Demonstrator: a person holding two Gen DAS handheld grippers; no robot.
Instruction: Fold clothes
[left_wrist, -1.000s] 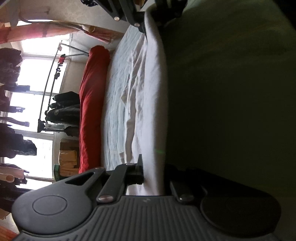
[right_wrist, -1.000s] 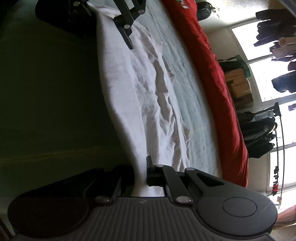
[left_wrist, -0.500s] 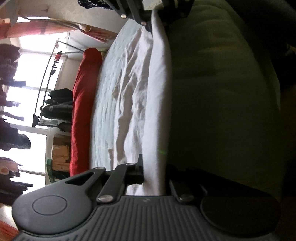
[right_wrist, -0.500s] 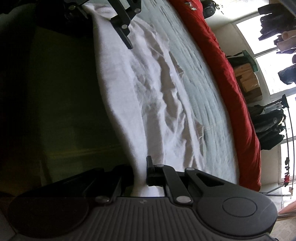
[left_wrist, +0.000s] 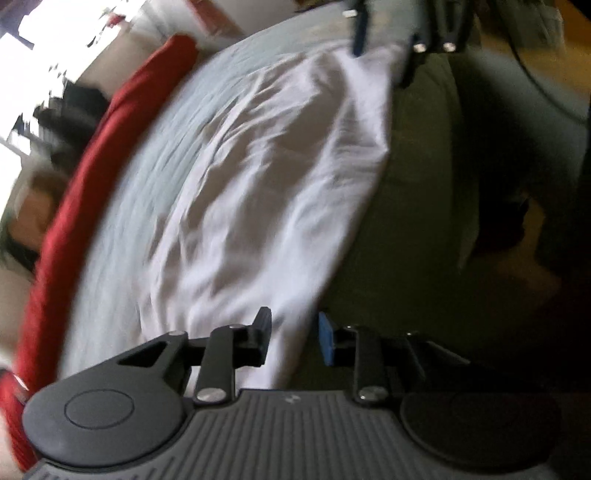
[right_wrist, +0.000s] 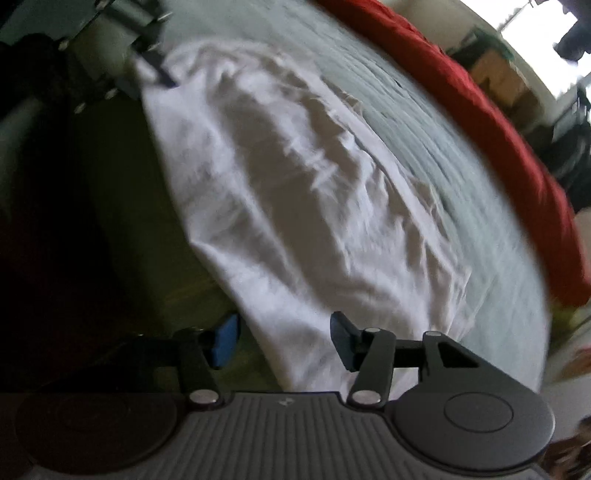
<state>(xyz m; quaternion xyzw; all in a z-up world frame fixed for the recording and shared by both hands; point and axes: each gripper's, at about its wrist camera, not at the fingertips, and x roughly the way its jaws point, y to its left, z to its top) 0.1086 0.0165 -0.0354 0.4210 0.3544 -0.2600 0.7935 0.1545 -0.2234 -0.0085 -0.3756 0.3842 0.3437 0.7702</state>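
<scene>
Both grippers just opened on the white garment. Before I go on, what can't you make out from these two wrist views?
- Garment type: the white garment is motion-blurred in both views; no collar or sleeves discernible.
- Its near corners: hidden behind the left gripper and right gripper bodies.
- Dark olive surface beside the fold: too shadowed to identify.
- Room beyond the red bedding: blurred and overexposed.

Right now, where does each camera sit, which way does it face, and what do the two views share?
Left wrist: sits on the left gripper, facing along its open fingers over the white garment; the right gripper shows far off.
Right wrist: sits on the right gripper, fingers open, facing across the same garment; the left gripper shows at its far end.
Shared: white garment, pale bedsheet, red blanket. No hand shows.
</scene>
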